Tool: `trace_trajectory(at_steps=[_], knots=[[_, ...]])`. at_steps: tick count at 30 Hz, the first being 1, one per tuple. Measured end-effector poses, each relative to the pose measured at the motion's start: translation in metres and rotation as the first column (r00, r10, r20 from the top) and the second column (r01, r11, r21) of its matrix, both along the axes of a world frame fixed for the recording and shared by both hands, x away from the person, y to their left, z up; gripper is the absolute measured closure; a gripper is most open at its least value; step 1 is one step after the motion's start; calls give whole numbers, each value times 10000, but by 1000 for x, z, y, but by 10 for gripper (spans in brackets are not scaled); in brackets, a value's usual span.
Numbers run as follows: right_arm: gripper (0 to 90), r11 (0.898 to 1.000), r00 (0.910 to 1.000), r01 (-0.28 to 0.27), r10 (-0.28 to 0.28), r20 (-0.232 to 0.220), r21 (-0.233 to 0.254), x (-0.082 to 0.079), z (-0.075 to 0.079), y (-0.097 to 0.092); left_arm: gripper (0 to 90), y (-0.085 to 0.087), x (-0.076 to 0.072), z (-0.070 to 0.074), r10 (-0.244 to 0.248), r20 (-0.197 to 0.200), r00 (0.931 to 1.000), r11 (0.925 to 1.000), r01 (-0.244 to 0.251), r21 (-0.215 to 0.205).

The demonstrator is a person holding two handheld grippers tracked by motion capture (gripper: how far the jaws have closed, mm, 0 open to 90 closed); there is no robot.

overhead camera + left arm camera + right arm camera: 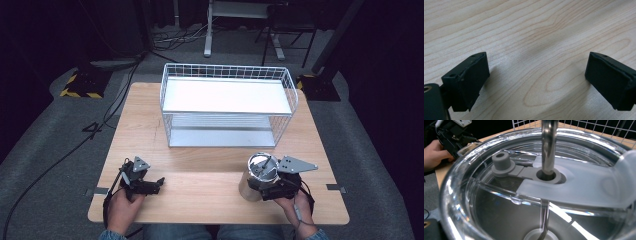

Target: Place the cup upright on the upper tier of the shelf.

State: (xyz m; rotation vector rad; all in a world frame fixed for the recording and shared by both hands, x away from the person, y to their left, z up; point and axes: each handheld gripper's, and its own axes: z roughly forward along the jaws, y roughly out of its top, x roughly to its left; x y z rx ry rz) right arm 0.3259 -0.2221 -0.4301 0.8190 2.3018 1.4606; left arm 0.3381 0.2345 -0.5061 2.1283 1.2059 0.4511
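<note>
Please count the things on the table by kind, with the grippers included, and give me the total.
Wire shelf rack: 1
Steel tumbler with clear lid and metal straw: 1
Hand-held gripper: 2, the left hand-held gripper and the right hand-held gripper
Total: 4

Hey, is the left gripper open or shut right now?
Open. In the left gripper view its jaws stand wide apart, with bare wooden table between them. The left gripper holds nothing.

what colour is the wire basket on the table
White: the wire basket shows best in the high view.
</note>
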Motion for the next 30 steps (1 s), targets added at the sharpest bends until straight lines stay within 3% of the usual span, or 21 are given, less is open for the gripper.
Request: trace_trajectory(at_steps=[10, 16, 30], knots=[[33, 9997, 9998, 165, -167, -68, -201, -1, 5, 2, 58, 0, 1, 0, 4, -8, 10000, 10000, -4, -49], [34, 9995, 9998, 179, -178, 54, -246, -1, 16, 2, 59, 0, 1, 0, -30, -39, 10000, 10000, 30, -63], [35, 9993, 9988, 193, -179, 454, -317, 3, 64, 5, 59, 0, 2, 0, -40, -35, 10000, 10000, 40, -37]])
